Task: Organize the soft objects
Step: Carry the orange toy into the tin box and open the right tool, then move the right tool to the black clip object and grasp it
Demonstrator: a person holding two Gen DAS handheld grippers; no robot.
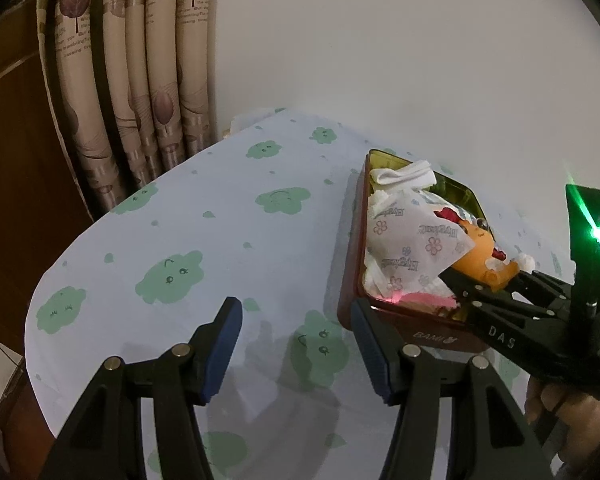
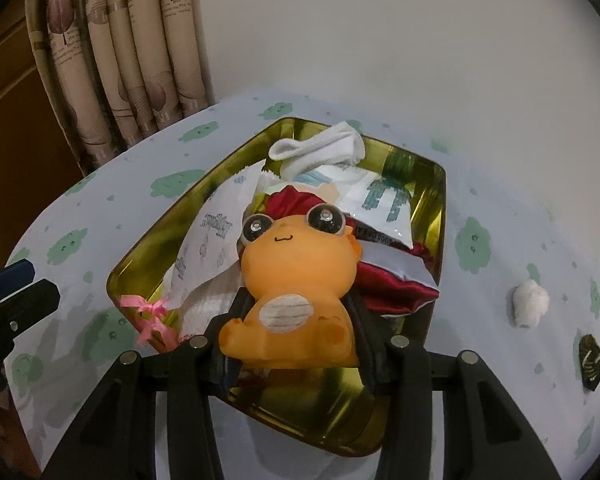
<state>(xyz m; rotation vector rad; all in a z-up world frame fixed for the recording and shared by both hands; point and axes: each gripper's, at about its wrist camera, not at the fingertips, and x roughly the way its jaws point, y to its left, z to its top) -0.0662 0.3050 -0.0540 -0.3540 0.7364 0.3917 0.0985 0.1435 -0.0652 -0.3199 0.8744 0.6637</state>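
Observation:
My right gripper (image 2: 296, 312) is shut on an orange squeeze toy (image 2: 296, 276) with big eyes, held over the near half of a gold-lined tin box (image 2: 432, 200). The box holds a white sock (image 2: 320, 148), tissue packets (image 2: 208, 240), a red satin pouch (image 2: 396, 292) and a pink ribbon (image 2: 150, 316). In the left wrist view the same toy (image 1: 476, 256) sits between the right gripper's fingers (image 1: 456, 284) above the box (image 1: 350, 264). My left gripper (image 1: 296, 344) stands open over the tablecloth just left of the box, with nothing between its pads.
A white cotton ball (image 2: 530, 304) and a small dark shoe-shaped object (image 2: 590, 362) lie on the cloud-print tablecloth (image 1: 204, 216) right of the box. Curtains (image 1: 148, 80) hang behind the table's far left edge. A white wall stands behind.

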